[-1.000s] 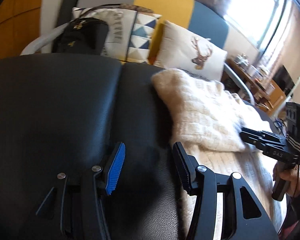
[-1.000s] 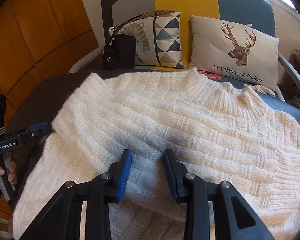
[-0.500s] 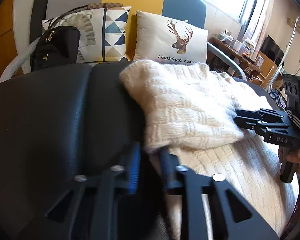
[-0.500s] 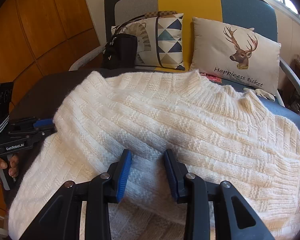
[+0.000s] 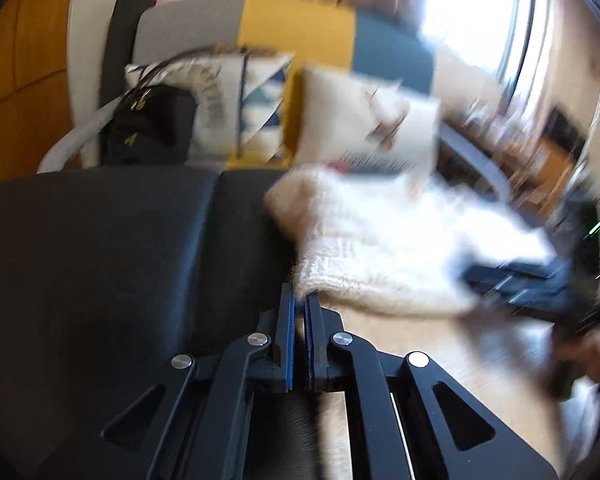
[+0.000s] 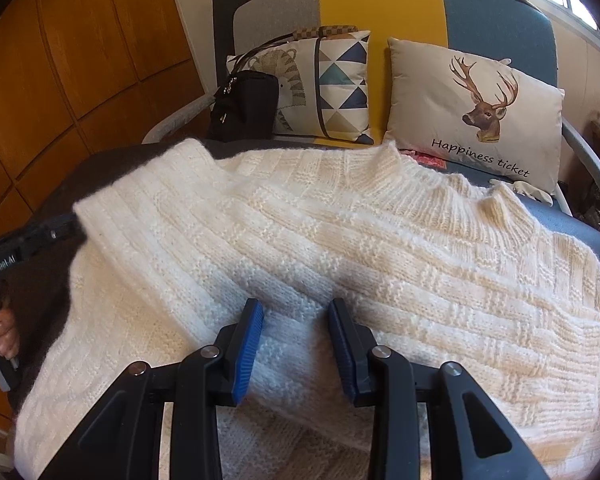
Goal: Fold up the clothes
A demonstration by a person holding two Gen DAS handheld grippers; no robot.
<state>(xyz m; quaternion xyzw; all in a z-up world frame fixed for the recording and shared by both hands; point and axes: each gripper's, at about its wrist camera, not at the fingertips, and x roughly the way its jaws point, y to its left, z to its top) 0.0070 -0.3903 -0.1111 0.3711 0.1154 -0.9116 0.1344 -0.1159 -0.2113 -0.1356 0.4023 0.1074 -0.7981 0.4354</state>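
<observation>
Since the left claw [image 5: 297, 304] has just been closing, its jaws are now seen almost together, pinched on the corner of the folded-over sleeve of the cream sweater [image 6: 340, 240]; only a thin edge of knit appears to be caught, and the left view is heavily blurred, so bite depth cannot be confirmed. The right claw [image 6: 296, 316] is held partly open, tips resting on or just above the sweater body, with knit between the pads [image 6: 248, 344] but not visibly squeezed. The sweater is spread on the black padded worktop [image 5: 100, 260], collar toward the sofa, one sleeve already laid across the front.

Risks judged from here:
- Shallow left grip: the bulky knit could be pulled out of the jaws as the sleeve is carried, and the fold would be dropped.
- Loose weave: a yarn could be snagged on the ribbed pads and stretched.
- Body not pinned by the right claw: the whole garment could be dragged across the slick worktop, so the layout would be skewed.
- Far edge lies near the deer cushion [image 6: 476, 108] and black bag [image 6: 246, 108]; fabric could be pushed against them.
</observation>
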